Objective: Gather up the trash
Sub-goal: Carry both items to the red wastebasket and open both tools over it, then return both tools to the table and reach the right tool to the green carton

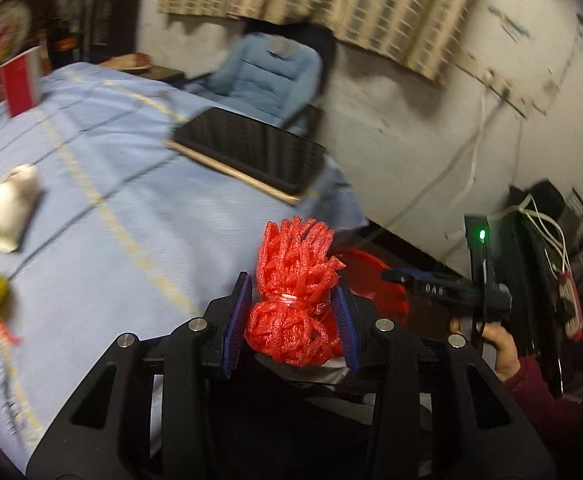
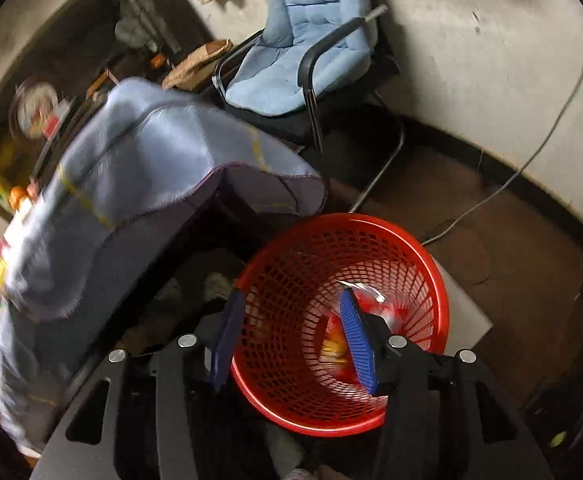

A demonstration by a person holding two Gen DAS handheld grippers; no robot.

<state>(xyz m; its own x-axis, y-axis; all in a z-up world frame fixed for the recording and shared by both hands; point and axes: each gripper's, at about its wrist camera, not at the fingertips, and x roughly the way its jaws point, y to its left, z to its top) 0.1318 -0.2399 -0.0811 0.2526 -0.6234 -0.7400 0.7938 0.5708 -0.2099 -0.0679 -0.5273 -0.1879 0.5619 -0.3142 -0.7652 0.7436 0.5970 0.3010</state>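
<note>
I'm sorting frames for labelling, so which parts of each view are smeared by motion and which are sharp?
Left wrist view: the left hand-held gripper and its red foam net are sharp; the tablecloth and curtain are streaked. Right wrist view: the right hand-held gripper is crisp, the tablecloth smears, and trash inside the red basket blurs; room corners are dark.

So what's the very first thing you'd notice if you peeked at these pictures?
The bright red foam net bundle jumps out first, squeezed between the blue pads of the left gripper above the edge of the blue-clothed table. Next comes the big red mesh basket on the floor beside that table, right under the open right gripper, with colourful wrappers already lying inside.
</note>
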